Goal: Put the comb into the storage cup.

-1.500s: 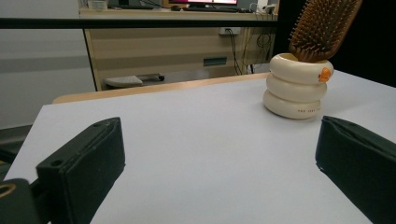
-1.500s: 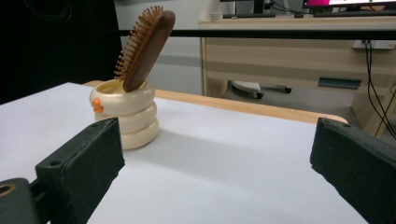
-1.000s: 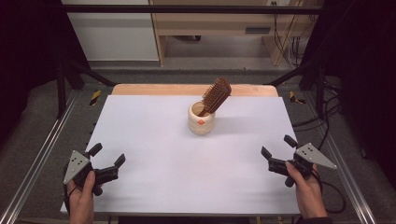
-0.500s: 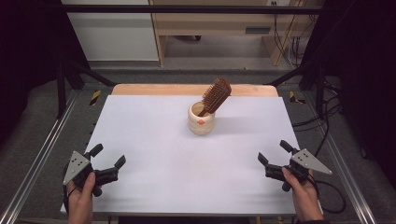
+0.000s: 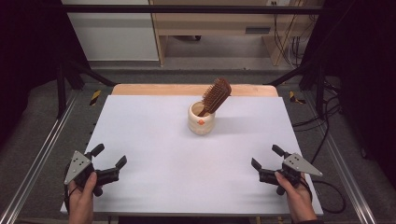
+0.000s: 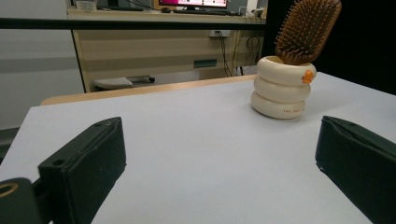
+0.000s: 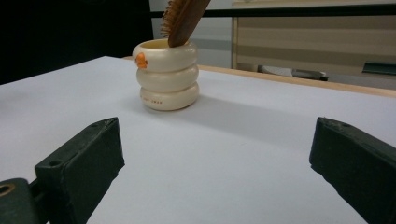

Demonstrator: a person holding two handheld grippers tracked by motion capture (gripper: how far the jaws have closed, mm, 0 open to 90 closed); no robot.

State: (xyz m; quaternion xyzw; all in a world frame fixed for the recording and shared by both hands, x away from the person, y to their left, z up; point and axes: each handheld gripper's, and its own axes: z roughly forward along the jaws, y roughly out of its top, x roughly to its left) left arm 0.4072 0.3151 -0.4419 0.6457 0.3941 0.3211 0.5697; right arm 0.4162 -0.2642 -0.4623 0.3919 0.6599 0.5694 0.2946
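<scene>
Two grippers sit low over the near edge of the white worktop (image 5: 154, 140), one at each corner, both well apart from the cup (image 5: 201, 119) that stands upright toward the far middle; the cup is cream, ringed in three bulges, with a small orange mark near its rim; a brown hairbrush (image 5: 215, 95) stands in the cup, handle down, its bristled head tilted up and to the right of the cup in the high view; the left gripper (image 5: 111, 161), held in the person's left hand (image 5: 80, 198), lies near and left of the cup with its fingers (image 6: 88, 161) spread wide and holding nothing; the right gripper (image 5: 264, 162), held in the right hand (image 5: 295, 198), lies near and right of the cup, its fingers (image 7: 84, 161) likewise wide apart with only bare worktop between them; both point roughly toward the cup.
</scene>
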